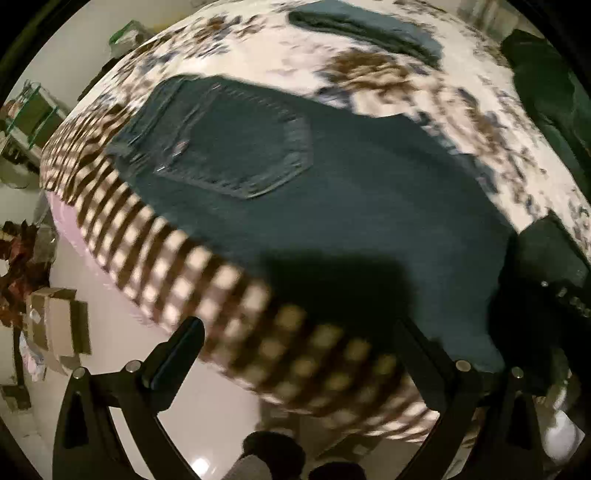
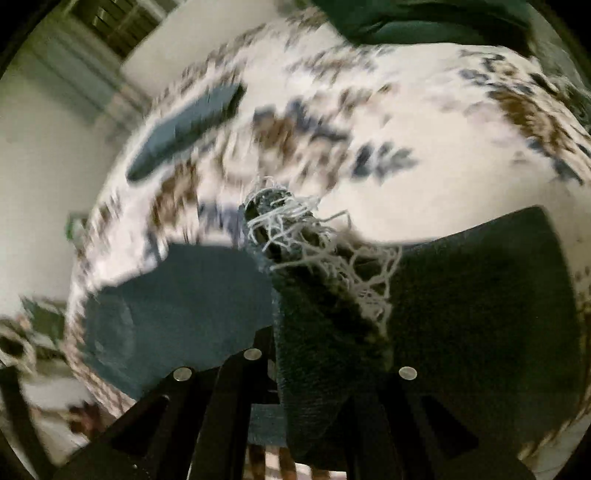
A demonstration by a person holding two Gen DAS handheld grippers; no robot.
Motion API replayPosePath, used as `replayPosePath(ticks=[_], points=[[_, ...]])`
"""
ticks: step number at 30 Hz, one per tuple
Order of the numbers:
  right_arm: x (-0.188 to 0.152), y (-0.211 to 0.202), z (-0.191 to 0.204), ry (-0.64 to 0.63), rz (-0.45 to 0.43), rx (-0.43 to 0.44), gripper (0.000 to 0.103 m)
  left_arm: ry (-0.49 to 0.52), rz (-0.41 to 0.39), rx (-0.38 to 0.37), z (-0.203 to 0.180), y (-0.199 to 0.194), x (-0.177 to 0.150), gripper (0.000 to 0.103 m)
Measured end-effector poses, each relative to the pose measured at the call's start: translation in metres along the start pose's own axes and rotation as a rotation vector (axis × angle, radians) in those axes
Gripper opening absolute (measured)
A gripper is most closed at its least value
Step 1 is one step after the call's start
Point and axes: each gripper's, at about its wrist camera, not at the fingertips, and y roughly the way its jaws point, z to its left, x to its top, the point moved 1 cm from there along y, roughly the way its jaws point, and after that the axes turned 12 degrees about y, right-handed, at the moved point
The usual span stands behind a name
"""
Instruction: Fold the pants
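Dark jeans lie flat on bed, back pocket up, near checkered bed edge. Left gripper hangs above edge, jaws wide, holding nothing. Right gripper jaws narrow, clamped on frayed jeans hem, lifted off floral cover. Second folded garment farther back.

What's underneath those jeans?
The jeans lie on a floral bedspread, with its checkered border showing at the edge. Whatever is directly beneath the denim is covered.
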Motion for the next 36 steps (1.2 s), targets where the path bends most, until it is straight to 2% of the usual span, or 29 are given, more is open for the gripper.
replayPosePath(ticks=[3, 5, 7, 8, 9, 10, 11, 13, 15, 19, 23, 25, 26, 27, 28, 30, 32, 35, 36], points=[[-0.020, 0.026, 0.019, -0.062, 0.022, -0.039, 0.007, -0.014, 0.021, 0.015, 0.019, 0.007, -0.004, 0.103], [-0.031, 0.036, 0.034, -0.109, 0.036, -0.066, 0.011, -0.028, 0.028, 0.016, 0.031, 0.009, -0.006, 0.103], [-0.042, 0.048, 0.049, -0.153, 0.106, -0.089, 0.029, -0.038, 0.026, 0.017, 0.038, 0.010, -0.004, 0.103], [-0.045, 0.052, 0.055, -0.166, 0.152, -0.077, 0.034, -0.046, 0.021, 0.015, 0.040, 0.009, -0.002, 0.103], [-0.046, 0.051, 0.059, -0.162, 0.202, -0.023, 0.044, -0.052, 0.017, 0.011, 0.041, 0.008, 0.000, 0.103], [-0.046, 0.046, 0.061, -0.148, 0.243, 0.040, 0.050, -0.059, 0.013, 0.005, 0.043, 0.007, 0.002, 0.103], [-0.043, 0.041, 0.057, -0.108, 0.284, 0.108, 0.050, -0.068, 0.010, -0.008, 0.043, 0.006, 0.007, 0.103], [-0.030, 0.027, 0.038, 0.027, 0.330, 0.199, 0.055, -0.077, 0.004, -0.038, 0.041, 0.003, 0.015, 0.103], [-0.014, 0.007, 0.005, 0.152, 0.295, 0.198, 0.060, -0.075, -0.009, -0.083, 0.033, 0.002, 0.027, 0.103], [0.008, -0.027, -0.060, 0.268, 0.189, 0.068, 0.062, -0.040, -0.031, -0.163, -0.001, 0.006, 0.050, 0.103], [0.017, -0.040, -0.113, 0.344, 0.144, -0.057, 0.062, 0.070, 0.033, -0.189, -0.052, 0.033, 0.071, 0.100], [0.018, -0.041, -0.131, 0.372, 0.138, -0.071, 0.062, 0.149, 0.088, -0.187, -0.079, 0.053, 0.076, 0.087], [0.019, -0.043, -0.135, 0.374, 0.138, -0.067, 0.062, 0.207, 0.121, -0.160, -0.093, 0.064, 0.076, 0.075], [0.018, -0.043, -0.136, 0.362, 0.137, -0.072, 0.062, 0.249, 0.116, -0.137, -0.100, 0.067, 0.075, 0.063], [0.019, -0.042, -0.134, 0.349, 0.135, -0.080, 0.062, 0.283, 0.096, -0.122, -0.106, 0.068, 0.074, 0.040], [0.022, -0.041, -0.127, 0.319, 0.134, -0.090, 0.062, 0.337, 0.054, -0.114, -0.110, 0.061, 0.071, 0.012], [0.022, -0.037, -0.117, 0.302, 0.134, -0.091, 0.062, 0.354, 0.041, -0.096, -0.106, 0.056, 0.069, 0.012], [0.019, -0.037, -0.111, 0.302, 0.146, -0.073, 0.062, 0.329, 0.044, -0.030, -0.088, 0.058, 0.066, 0.011], [0.017, -0.035, -0.108, 0.301, 0.156, -0.071, 0.062, 0.300, 0.052, -0.049, -0.080, 0.061, 0.066, 0.010]])
